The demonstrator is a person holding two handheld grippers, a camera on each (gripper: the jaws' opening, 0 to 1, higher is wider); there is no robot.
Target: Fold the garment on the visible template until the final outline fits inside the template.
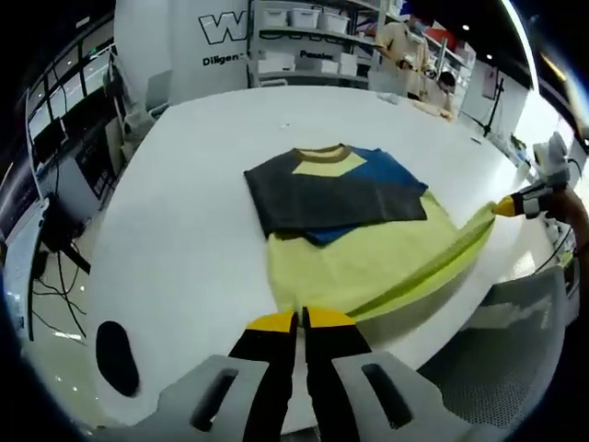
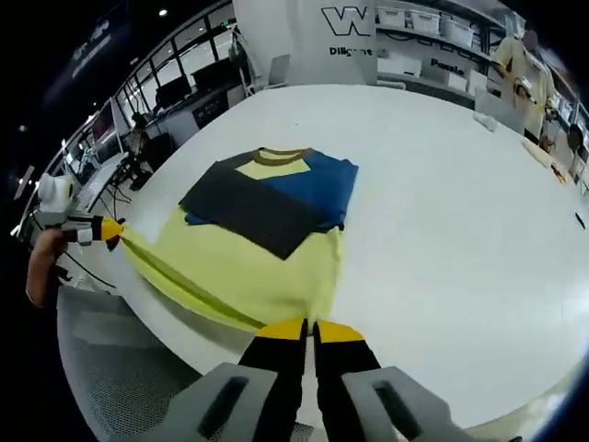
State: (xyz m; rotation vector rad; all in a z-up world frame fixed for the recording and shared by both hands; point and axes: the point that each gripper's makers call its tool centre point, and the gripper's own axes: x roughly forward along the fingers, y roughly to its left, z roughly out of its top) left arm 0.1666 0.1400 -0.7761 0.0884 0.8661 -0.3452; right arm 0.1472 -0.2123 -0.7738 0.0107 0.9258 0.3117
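Both grippers, left gripper (image 1: pixel 301 319) and right gripper (image 2: pixel 309 328), jaws closed on garment (image 1: pixel 368 253) hem corners | step: bottom fold | next: you carry hem toward collar (image 1: pixel 322 151).

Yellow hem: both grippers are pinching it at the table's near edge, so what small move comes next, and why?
Probably carry the hem forward, over the yellow body towards the collar. Left gripper and right gripper each clamp a bottom corner, the edge is taut between them, and both sleeves already lie folded across the chest.
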